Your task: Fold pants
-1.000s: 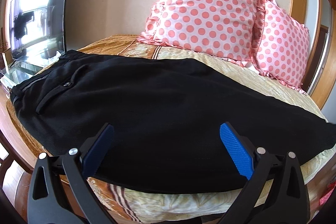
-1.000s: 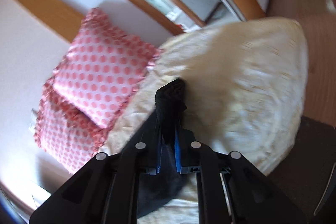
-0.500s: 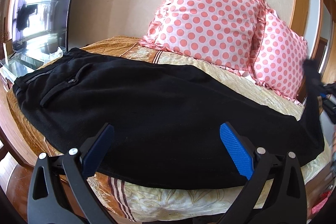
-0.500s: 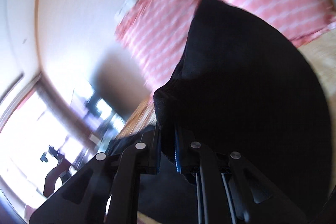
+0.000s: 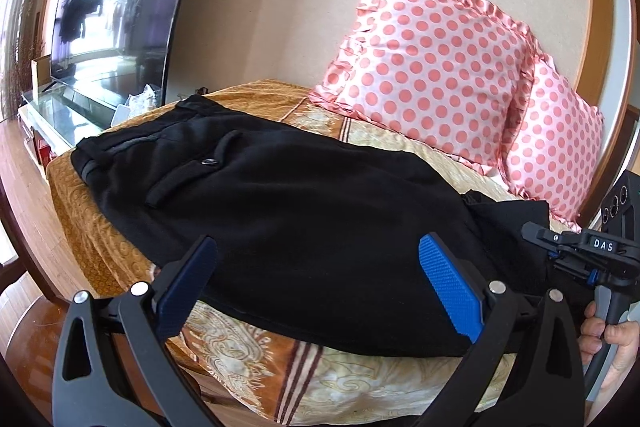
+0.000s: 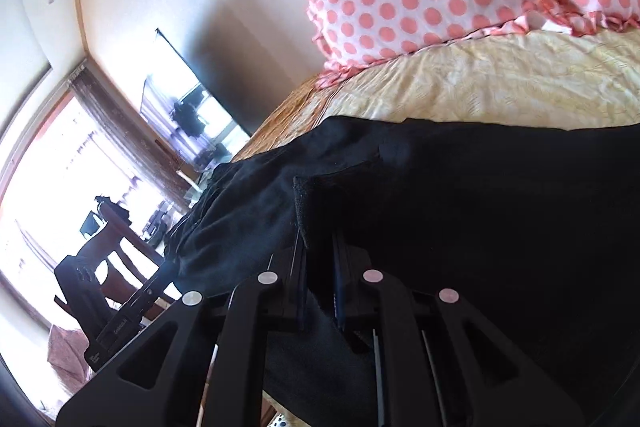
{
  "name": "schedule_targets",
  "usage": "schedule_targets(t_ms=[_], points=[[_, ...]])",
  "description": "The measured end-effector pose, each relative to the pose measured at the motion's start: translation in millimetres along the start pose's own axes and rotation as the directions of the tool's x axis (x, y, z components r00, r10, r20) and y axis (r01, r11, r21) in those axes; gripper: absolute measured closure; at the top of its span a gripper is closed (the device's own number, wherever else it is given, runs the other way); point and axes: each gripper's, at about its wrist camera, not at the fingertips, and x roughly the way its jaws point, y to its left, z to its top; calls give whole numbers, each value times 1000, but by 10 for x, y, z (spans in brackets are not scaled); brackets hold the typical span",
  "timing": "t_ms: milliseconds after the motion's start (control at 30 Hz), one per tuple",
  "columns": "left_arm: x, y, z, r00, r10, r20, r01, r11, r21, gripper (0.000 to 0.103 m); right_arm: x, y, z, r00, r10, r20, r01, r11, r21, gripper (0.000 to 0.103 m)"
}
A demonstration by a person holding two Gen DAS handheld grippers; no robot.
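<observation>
Pants [image 5: 304, 211] lie on the bed [image 5: 320, 379]; our right gripper [image 6: 318, 259] has its jaws clamped on the hem, our left gripper [image 5: 324, 287] gapes. Thin grip may slip, spoiling the fold.

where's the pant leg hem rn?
In the right wrist view, the hem is pinched in the right claw, above the black pants spread on the bed, on the side toward the polka-dot pillows.

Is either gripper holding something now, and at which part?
The right gripper pinches the black pants at a leg-end edge; the left gripper is open, holding nothing.
</observation>
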Motion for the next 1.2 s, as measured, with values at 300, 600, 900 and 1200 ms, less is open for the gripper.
schedule_targets(t_ms=[300,600,900,1200], points=[[-142,100,44,999,37,29,-37,999,-10,2,385,460,-328,996,-7,-88,-5,991,-132,92],[-319,471,119,992,116,59,-109,988,-114,2,287,813,-697,992,-37,-117,-7,932,-361,33],[-439,989,186,985,161,60,-138,951,-277,2,208,901,-563,949,-283,142,317,849,-422,40],[-194,1560,369,999,-42,-28,22,863,-505,2,381,937,-779,923,-373,99,369,781,-504,38]])
